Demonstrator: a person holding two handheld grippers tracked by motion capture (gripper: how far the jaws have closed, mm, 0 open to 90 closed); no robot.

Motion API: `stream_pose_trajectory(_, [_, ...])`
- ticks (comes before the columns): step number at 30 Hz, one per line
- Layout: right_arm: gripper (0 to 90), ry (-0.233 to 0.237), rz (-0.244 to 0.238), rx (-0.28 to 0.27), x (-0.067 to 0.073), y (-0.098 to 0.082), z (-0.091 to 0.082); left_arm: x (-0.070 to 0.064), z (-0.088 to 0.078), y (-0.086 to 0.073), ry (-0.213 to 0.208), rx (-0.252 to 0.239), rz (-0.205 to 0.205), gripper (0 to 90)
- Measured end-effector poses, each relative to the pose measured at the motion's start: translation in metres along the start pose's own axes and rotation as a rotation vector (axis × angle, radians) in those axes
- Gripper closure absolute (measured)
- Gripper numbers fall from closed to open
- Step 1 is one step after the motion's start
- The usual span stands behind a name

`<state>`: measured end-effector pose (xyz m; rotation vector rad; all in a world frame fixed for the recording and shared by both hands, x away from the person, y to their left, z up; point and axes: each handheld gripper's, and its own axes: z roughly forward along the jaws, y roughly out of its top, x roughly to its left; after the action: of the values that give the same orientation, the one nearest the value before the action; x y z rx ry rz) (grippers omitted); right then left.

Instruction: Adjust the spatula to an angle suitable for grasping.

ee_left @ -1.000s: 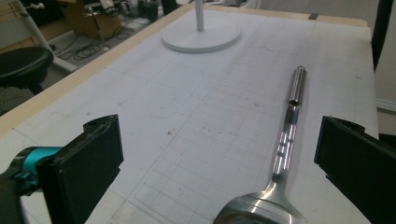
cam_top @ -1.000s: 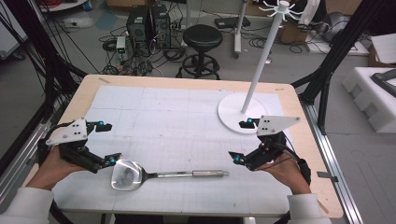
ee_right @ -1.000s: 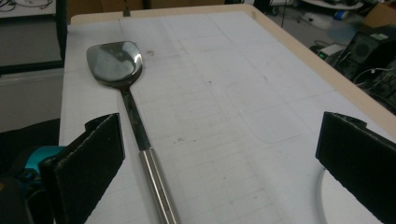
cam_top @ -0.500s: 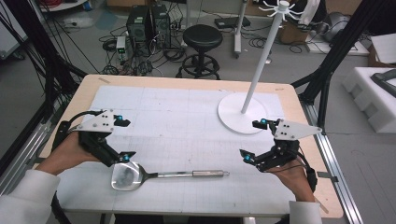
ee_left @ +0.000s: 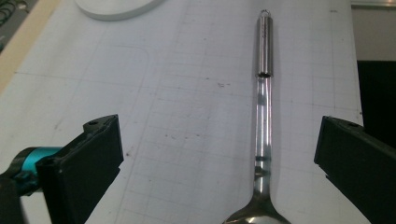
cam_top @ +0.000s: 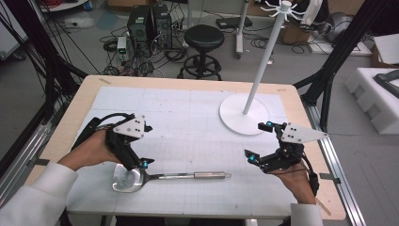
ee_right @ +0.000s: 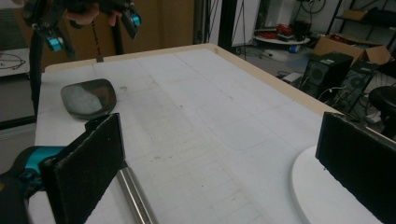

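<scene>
The left gripper (cam_top: 136, 162) hung released over the spatula (cam_top: 164, 177), whose neck lay between its fingers (ee_left: 88, 158) flat on the counter (cam_top: 188, 117); closing there risked the thin handle slipping; the right gripper (cam_top: 263, 143) waited released beyond the handle's end.

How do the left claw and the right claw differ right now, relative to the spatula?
The left claw hovers over the spatula near its blade-handle junction; the right claw sits apart, past the handle's end. In the left gripper view the spatula's shaft lies between the left jaws; the right jaws frame the table. Both are open, holding nothing.
</scene>
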<state>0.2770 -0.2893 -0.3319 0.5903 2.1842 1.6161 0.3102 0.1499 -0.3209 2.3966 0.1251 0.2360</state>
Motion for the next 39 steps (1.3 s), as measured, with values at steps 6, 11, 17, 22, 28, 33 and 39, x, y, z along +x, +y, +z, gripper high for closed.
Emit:
stream_pose_trajectory(6, [0.2, 0.013, -0.023, -0.009, 0.003, 0.002, -0.001, -0.002, 0.025, 0.015, -0.042, 0.067, 0.031, 1.7])
stream_pose_trajectory(11, [0.2, 0.015, -0.028, -0.016, 0.003, 0.003, -0.002, -0.005, 0.045, 0.027, -0.075, 0.120, 0.045, 1.8])
stream_pose_trajectory(17, [0.2, 0.009, -0.035, -0.026, 0.003, 0.003, -0.005, -0.009, 0.066, 0.033, -0.109, 0.182, 0.068, 6.5])
stream_pose_trajectory(22, [0.2, 0.005, -0.031, -0.040, 0.003, 0.004, -0.008, -0.012, 0.083, 0.033, -0.138, 0.242, 0.079, 6.5])
stream_pose_trajectory(28, [0.2, 0.000, -0.033, -0.048, 0.002, 0.004, -0.009, -0.017, 0.099, 0.032, -0.151, 0.313, 0.100, 6.5])
stream_pose_trajectory(33, [0.2, 0.004, -0.033, -0.050, 0.003, 0.004, -0.010, -0.021, 0.109, 0.031, -0.192, 0.349, 0.106, 9.2])
stream_pose_trajectory(39, [0.2, 0.007, -0.039, -0.053, 0.003, 0.005, -0.009, -0.021, 0.118, 0.029, -0.209, 0.399, 0.080, 14.4])
